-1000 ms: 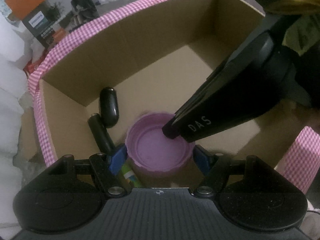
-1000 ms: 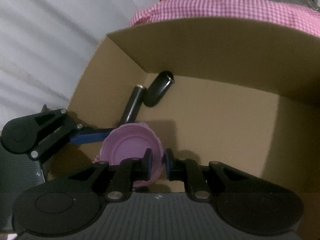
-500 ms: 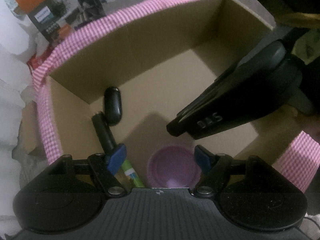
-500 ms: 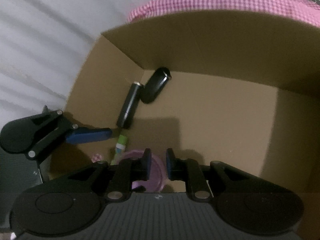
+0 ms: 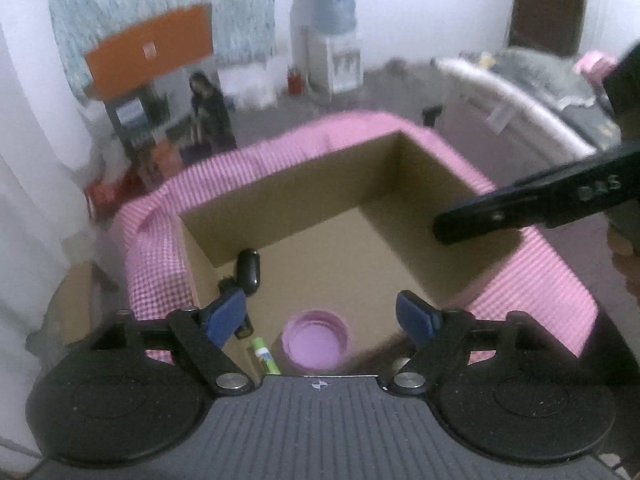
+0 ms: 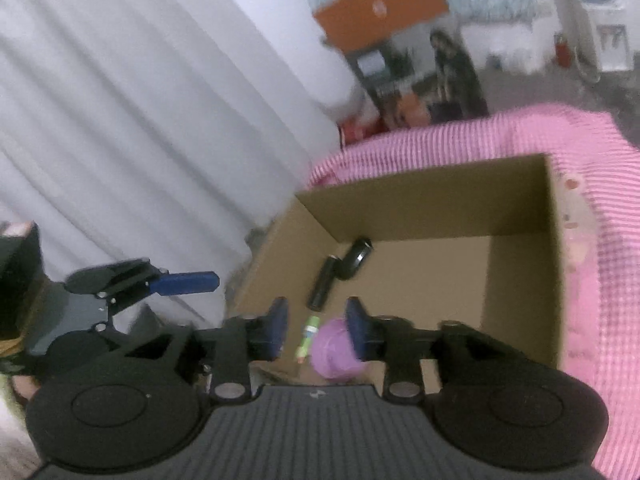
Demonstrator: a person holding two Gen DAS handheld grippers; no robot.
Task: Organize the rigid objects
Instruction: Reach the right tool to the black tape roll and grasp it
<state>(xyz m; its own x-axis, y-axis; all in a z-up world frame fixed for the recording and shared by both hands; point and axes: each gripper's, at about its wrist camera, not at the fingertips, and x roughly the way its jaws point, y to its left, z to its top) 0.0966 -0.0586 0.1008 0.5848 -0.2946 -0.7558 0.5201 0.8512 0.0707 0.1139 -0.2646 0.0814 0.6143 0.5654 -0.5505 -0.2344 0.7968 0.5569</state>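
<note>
The cardboard box (image 5: 304,184), its rim wrapped in pink checked cloth, holds a purple lid (image 5: 315,339) lying flat on its floor near the front wall. Beside the lid lies a green tube (image 5: 266,356); further back sit a black cylinder (image 6: 322,286) and a black oval case (image 5: 249,266). The left gripper (image 5: 320,316) hangs above the box, spread wide and empty, its jaws just opening. The right gripper (image 6: 316,330) has also just been opening and grips nothing.
</note>
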